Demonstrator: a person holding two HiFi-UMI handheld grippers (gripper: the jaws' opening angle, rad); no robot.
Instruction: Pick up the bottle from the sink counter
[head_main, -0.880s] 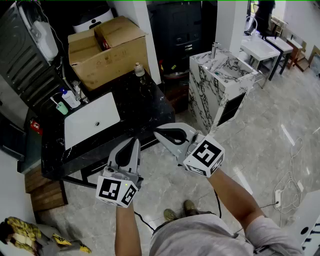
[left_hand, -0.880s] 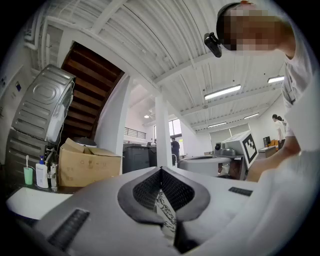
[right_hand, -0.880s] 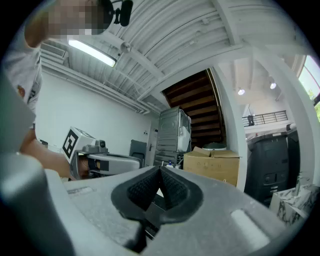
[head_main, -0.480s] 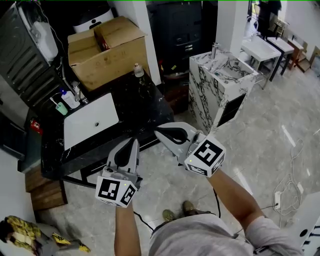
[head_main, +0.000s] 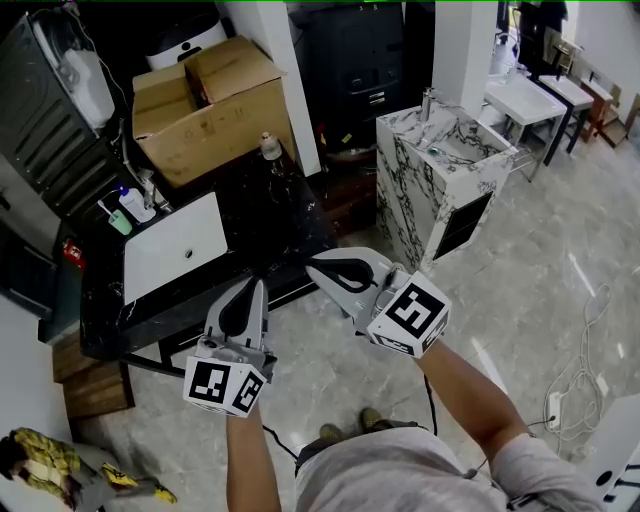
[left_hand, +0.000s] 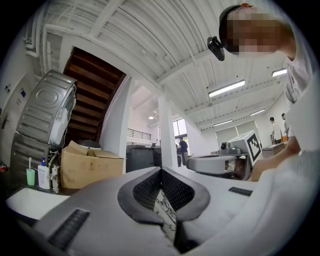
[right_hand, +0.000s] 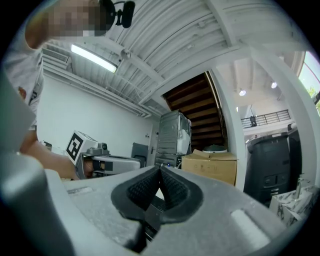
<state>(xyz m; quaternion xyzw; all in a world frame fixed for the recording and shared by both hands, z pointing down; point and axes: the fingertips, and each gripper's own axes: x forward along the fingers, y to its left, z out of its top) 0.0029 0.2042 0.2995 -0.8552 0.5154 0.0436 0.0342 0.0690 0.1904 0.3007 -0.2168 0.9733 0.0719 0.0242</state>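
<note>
A small clear bottle (head_main: 268, 147) stands upright at the back right of the black sink counter (head_main: 285, 215), close beside a cardboard box (head_main: 205, 105). My left gripper (head_main: 257, 285) hovers over the counter's front edge, shut and holding nothing. My right gripper (head_main: 313, 266) points left, above the counter's front right corner, also shut and empty. Both are well short of the bottle. In the left gripper view the jaws (left_hand: 161, 171) meet with only the floor behind them. The right gripper view shows its jaws (right_hand: 160, 170) pressed together too.
A white basin (head_main: 175, 255) is set in the counter, with a blue-capped dispenser (head_main: 130, 203) and a green cup (head_main: 118, 222) at its back left. A marble washstand (head_main: 440, 165) stands to the right. Behind the counter are dark appliances. The floor is pale marble tile.
My left gripper has drifted slightly down and left in the head view, and the whole scene has shifted a little. Both grippers stay shut and empty.
</note>
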